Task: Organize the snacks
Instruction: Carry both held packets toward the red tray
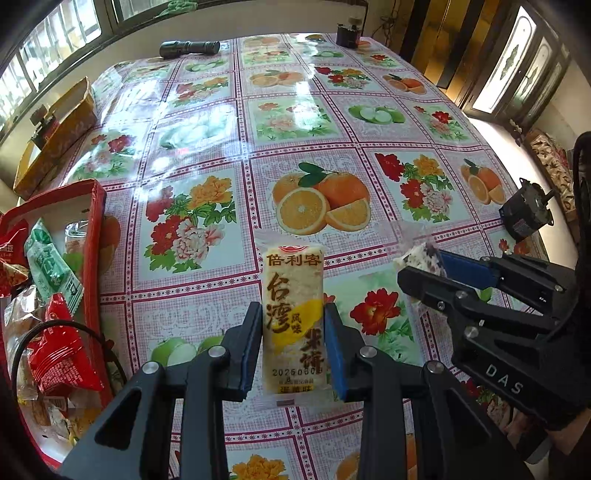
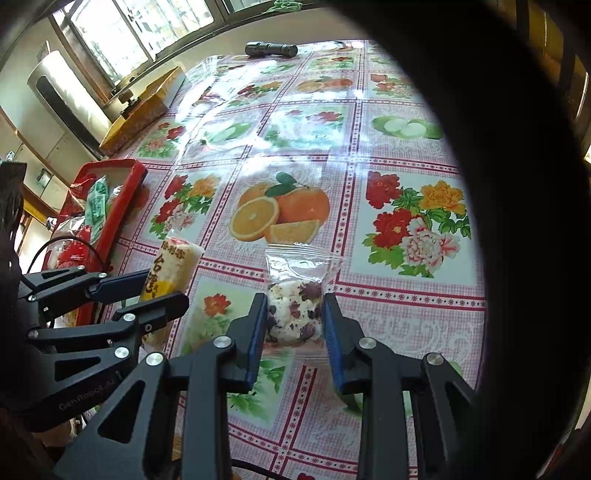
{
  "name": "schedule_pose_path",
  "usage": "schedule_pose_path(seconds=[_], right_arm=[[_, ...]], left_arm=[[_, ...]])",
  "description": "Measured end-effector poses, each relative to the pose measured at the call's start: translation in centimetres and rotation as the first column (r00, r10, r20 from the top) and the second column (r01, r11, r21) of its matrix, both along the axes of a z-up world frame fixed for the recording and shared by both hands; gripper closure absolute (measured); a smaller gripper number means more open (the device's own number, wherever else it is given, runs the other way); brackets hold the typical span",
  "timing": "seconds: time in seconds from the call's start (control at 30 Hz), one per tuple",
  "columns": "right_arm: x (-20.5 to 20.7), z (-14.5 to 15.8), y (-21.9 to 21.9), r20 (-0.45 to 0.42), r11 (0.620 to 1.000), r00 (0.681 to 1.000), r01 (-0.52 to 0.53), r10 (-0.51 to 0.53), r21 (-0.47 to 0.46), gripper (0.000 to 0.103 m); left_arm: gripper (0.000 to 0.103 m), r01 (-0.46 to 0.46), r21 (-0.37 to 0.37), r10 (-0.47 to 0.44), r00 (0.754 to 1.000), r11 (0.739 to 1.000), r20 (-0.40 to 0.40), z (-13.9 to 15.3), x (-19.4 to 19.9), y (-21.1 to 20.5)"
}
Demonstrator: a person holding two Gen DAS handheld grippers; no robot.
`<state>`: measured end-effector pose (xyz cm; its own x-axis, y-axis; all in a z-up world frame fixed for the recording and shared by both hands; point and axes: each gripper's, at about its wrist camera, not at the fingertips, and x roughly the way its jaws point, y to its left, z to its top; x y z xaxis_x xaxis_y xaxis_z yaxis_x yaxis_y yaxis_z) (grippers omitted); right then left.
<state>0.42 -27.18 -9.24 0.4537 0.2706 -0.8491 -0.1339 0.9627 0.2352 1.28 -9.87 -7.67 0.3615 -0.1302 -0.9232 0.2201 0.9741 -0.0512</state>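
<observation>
My left gripper (image 1: 293,314) is shut on a yellow-and-white rice cracker packet (image 1: 294,295) with brown Chinese lettering, holding it lengthwise over the table. It also shows in the right wrist view (image 2: 171,267). My right gripper (image 2: 294,306) is shut on a clear packet of white nougat with dark red bits (image 2: 295,306); in the left wrist view it sits at the right (image 1: 421,266). A red snack box (image 1: 94,236) holding several packets stands at the left, also in the right wrist view (image 2: 125,199).
The table (image 1: 295,122) wears a fruit-and-flower oilcloth. A black flashlight (image 1: 189,48) lies at the far edge, a yellow box (image 1: 62,136) at the far left, a dark jar (image 1: 348,35) at the far right, and a small black device (image 1: 524,214) at the right edge.
</observation>
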Motion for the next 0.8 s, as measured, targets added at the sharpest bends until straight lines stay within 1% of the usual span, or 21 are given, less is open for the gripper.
schedule_pose_path(seconds=[0.23,0.4,0.57,0.8], right_arm=[[-1.5,0.8,1.4,0.016,1.0,1.0,-0.021,0.021,0.006,0.071],[-1.9,1.7,2.1,0.03,0.999,0.999,-0.045,0.044,0.018,0.071],[-1.5,2.6,3.4,0.048,0.995,0.995,-0.092,0.091,0.023,0.071],[0.0,3.0,6.8,0.062,0.983,0.982,-0.181,0.179,0.026,0.071]], left_arm=[[0.071,-0.019,0.012,0.019,0.997,1.0,0.071,2.7,-1.9,1.0],[0.071,-0.055,-0.003,0.055,0.992,0.998,0.111,5.1,-3.7,2.4],[0.071,-0.135,-0.029,0.137,0.981,0.99,0.139,7.2,-5.3,4.7],[0.071,-0.265,-0.057,0.271,0.948,0.962,0.165,9.1,-7.0,9.5]])
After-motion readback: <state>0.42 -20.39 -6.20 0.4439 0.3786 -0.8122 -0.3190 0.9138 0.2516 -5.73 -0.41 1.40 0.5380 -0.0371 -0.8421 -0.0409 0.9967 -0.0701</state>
